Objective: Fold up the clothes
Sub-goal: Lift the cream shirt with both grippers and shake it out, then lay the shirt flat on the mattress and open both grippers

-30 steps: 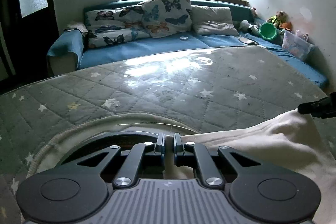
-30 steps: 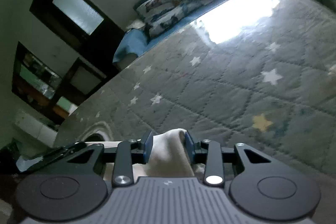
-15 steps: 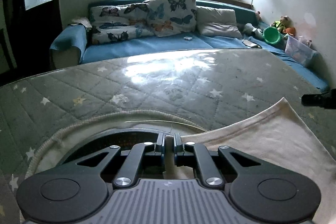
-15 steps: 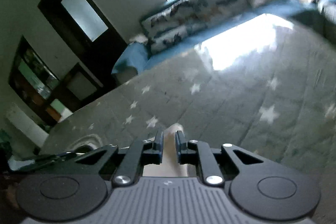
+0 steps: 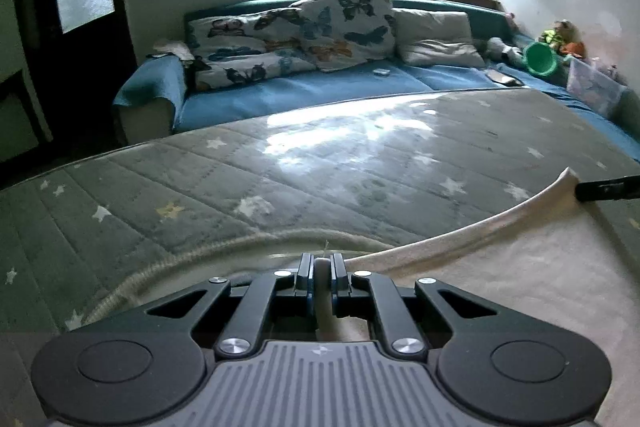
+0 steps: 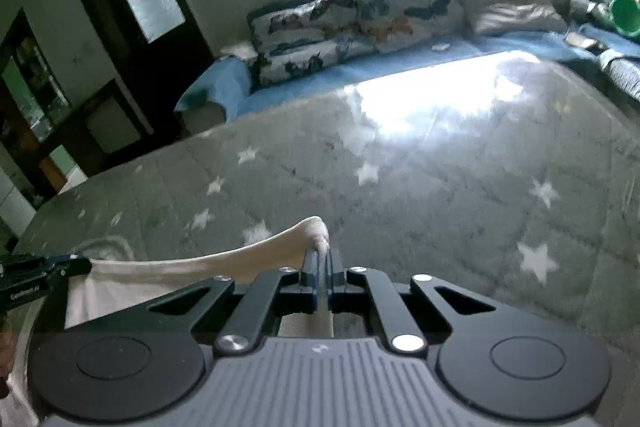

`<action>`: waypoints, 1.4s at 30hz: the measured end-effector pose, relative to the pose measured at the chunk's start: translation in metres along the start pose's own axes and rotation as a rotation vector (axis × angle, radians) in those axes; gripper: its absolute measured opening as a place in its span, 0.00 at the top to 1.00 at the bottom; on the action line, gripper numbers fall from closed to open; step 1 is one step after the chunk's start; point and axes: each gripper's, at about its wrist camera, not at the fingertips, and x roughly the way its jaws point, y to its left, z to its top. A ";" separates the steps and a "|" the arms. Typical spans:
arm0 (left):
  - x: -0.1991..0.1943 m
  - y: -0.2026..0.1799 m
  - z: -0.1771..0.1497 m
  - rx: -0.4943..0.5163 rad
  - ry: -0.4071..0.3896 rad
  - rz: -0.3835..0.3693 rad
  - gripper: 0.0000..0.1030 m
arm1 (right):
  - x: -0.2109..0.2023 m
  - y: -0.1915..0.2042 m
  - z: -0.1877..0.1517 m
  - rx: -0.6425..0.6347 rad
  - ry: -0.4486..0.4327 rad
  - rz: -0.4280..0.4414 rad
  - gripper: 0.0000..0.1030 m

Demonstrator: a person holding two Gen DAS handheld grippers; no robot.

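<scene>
A cream garment point(image 5: 500, 267) lies on the grey star-patterned mattress point(image 5: 320, 171). Its top edge is stretched taut between both grippers. My left gripper point(image 5: 321, 263) is shut on a fold of that edge at the garment's left end. In the right wrist view my right gripper point(image 6: 322, 259) is shut on the garment's point(image 6: 256, 263) right corner, whose tip pokes out above the fingers. The right gripper's tip point(image 5: 604, 189) shows at the far right of the left wrist view, and the left gripper point(image 6: 36, 273) shows at the left edge of the right wrist view.
Behind the mattress stands a blue sofa point(image 5: 304, 95) with butterfly cushions point(image 5: 296, 35) and a beige pillow point(image 5: 436, 39). A green bucket point(image 5: 541, 58), toys and a clear box point(image 5: 592, 87) sit at the right end. A dark door point(image 5: 76, 27) is at the left.
The right gripper's jaws closed down onto the cloth corner and it swung rightward, rolling level. The slack, bunched garment edge is now pulled straight between the two grippers. The left gripper shifted slightly.
</scene>
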 end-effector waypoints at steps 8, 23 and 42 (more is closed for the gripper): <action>0.004 0.008 0.006 -0.008 0.001 0.028 0.80 | -0.011 0.020 0.011 -0.150 -0.014 -0.045 0.82; -0.136 -0.074 -0.083 0.280 -0.065 -0.242 0.74 | -0.127 0.101 -0.121 -0.505 0.112 0.147 0.74; -0.203 -0.112 -0.138 0.386 -0.090 -0.424 0.74 | -0.204 0.107 -0.178 -0.547 0.033 0.157 0.73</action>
